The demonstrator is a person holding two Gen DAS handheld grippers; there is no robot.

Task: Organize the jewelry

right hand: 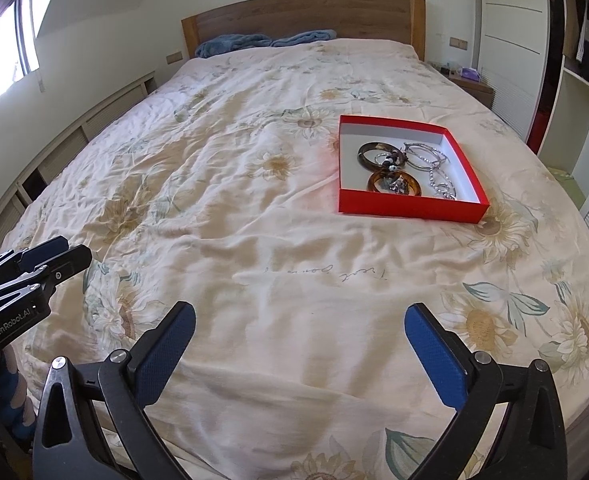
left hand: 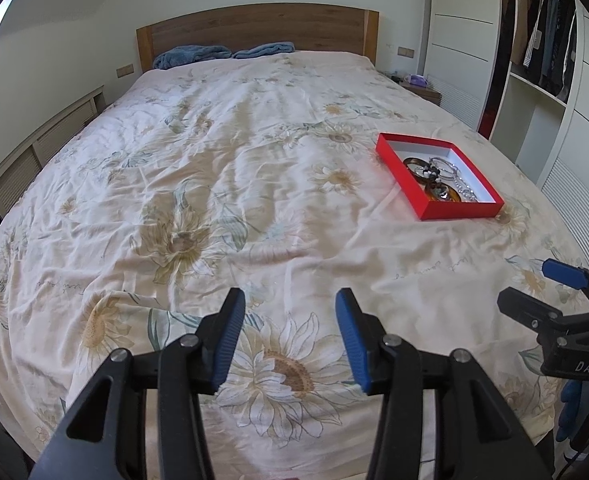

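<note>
Sunflower-printed bedding (right hand: 254,208) covers a wide bed that fills both wrist views, rumpled into soft folds, with a wooden headboard (right hand: 302,16) at its far end.

On the right half of that bedding sits a shallow red box (right hand: 410,204) with a white inside, lying flat and open to the ceiling. The jewelry is gathered in it: a dark brown bangle (right hand: 368,152) toward the far side, an amber bangle (right hand: 376,182) nearer the front wall, thin silver hoops (right hand: 424,156) just beside them, and a silver chain (right hand: 440,186) trailing toward the front right corner. A small beaded piece lies across the two bangles where they meet; its exact kind is too small to tell. From the left wrist view the same box (left hand: 458,212) shows at an angle, its contents bunched toward the near right corner.

Both tools hover above the near end of the bed, well apart from the box. The right gripper (right hand: 300,344) has its blue-padded fingers (right hand: 162,352) spread wide with only bedding showing between them. The left gripper (left hand: 290,336) has its fingers (left hand: 228,340) parted by a narrower gap, also holding nothing.

Two blue folded towels (right hand: 262,42) rest against the headboard. A white wardrobe (left hand: 462,40) with open shelves and hanging clothes (left hand: 550,36) stands along the right wall.
</note>
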